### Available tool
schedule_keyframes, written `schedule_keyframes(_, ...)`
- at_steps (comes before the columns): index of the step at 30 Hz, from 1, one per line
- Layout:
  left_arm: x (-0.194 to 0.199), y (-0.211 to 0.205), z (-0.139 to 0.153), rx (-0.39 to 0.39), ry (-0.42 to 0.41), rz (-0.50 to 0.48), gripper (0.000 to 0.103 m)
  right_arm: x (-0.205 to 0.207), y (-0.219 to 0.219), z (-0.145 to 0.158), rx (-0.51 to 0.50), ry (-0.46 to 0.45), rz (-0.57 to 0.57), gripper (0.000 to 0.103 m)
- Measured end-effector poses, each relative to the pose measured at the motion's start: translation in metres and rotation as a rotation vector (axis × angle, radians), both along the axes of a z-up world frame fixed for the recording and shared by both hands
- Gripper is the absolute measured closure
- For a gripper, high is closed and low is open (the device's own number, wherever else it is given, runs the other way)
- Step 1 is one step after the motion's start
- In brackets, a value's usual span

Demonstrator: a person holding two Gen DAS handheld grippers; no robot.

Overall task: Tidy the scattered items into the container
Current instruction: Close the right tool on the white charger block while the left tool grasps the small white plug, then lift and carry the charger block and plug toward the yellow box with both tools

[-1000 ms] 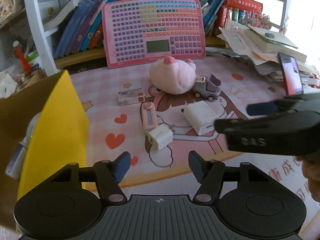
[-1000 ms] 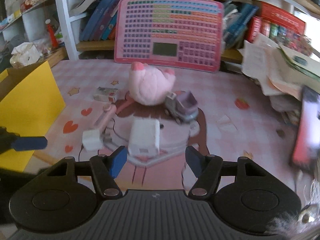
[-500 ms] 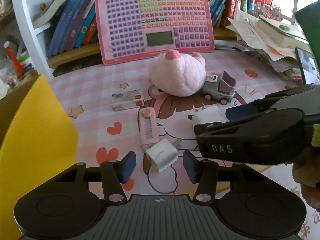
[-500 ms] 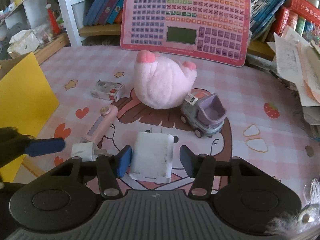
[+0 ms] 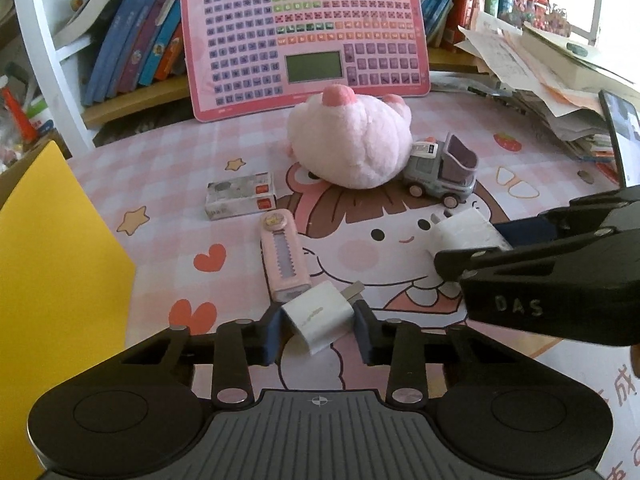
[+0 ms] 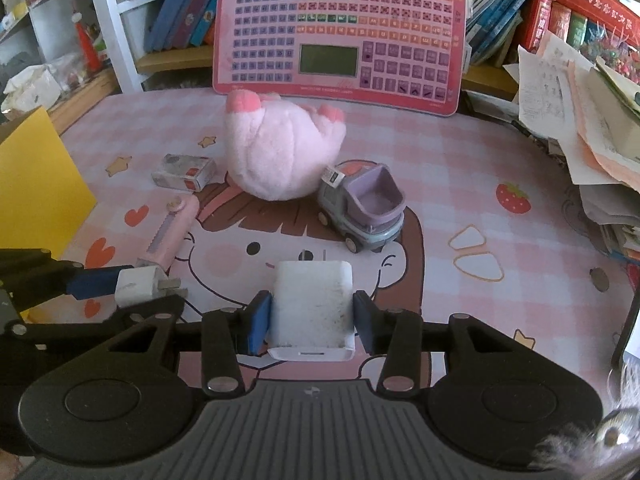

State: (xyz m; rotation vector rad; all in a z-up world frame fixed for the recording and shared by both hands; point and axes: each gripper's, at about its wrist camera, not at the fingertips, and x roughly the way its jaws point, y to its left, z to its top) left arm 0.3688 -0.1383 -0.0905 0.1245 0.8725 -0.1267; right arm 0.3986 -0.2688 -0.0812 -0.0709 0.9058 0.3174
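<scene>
A small white plug charger (image 5: 318, 316) lies on the pink desk mat between the blue pads of my left gripper (image 5: 318, 332). Its jaws are closing and the pads touch the charger's sides. A larger white charger block (image 6: 312, 304) sits between the pads of my right gripper (image 6: 312, 322), which is shut on it. Both chargers rest on the mat. The container, a cardboard box with a yellow flap (image 5: 52, 260), stands at the left edge. A pink plush toy (image 5: 352, 144), a grey and purple toy truck (image 5: 440, 176), a pink utility knife (image 5: 284, 256) and a small carton (image 5: 240, 196) lie scattered beyond.
A pink toy keyboard panel (image 5: 304, 28) leans against a bookshelf at the back. A heap of papers and books (image 5: 540, 72) and a propped phone (image 5: 624, 136) crowd the right side. The two grippers sit close side by side.
Both grippers moved forward and down onto the chargers. The left jaws narrowed around the small charger, and the right jaws closed onto the large one.
</scene>
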Motion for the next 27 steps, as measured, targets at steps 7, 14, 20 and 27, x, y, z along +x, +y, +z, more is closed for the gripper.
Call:
schedule_keyframes(7, -0.009, 0.000, 0.006, -0.022, 0.006, -0.032, 0.068, -0.002, -0.002, -0.002, -0.005, 0.002, 0.002, 0.062)
schedule_keyframes(14, -0.032, 0.001, 0.022, -0.056, -0.002, -0.070, 0.068, -0.027, -0.012, 0.013, 0.031, 0.002, 0.024, 0.062)
schedule_keyframes(20, -0.058, 0.007, 0.037, -0.079, -0.003, -0.072, 0.068, -0.064, -0.026, 0.020, 0.064, 0.035, 0.015, 0.062)
schedule_keyframes(27, -0.090, 0.012, 0.053, -0.115, -0.010, -0.076, 0.068, -0.108, -0.029, 0.024, 0.116, 0.054, -0.012, 0.062)
